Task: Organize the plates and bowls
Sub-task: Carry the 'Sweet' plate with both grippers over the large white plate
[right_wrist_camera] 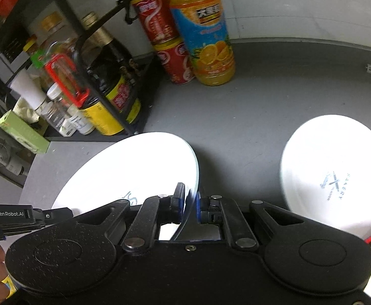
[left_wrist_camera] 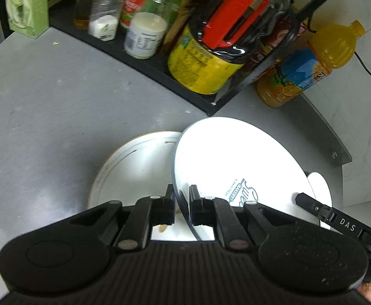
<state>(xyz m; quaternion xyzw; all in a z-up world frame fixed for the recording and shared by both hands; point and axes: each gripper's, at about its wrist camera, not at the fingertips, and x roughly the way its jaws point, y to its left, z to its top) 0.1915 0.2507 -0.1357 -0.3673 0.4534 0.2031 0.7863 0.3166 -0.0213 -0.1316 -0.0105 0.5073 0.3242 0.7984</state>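
1. The grey table (left_wrist_camera: pixel 45 96) carries a black rack (left_wrist_camera: pixel 160 71) of jars.
2. A white plate (left_wrist_camera: pixel 236 157) is raised and tilted over a second plate (left_wrist_camera: pixel 134 162) lying flat on the table.
3. A third plate (right_wrist_camera: pixel 333 172) sits well apart.
4. The left gripper (left_wrist_camera: pixel 182 207) and right gripper (right_wrist_camera: pixel 190 204) each clamp the tilted plate's rim.

Dim room; white plate (left_wrist_camera: pixel 236 157) glare-blown; fisheye-bent edges; shelf blurred.

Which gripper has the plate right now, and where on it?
Both: the left gripper and right gripper each pinch the white plate by its rim, on opposite edges.
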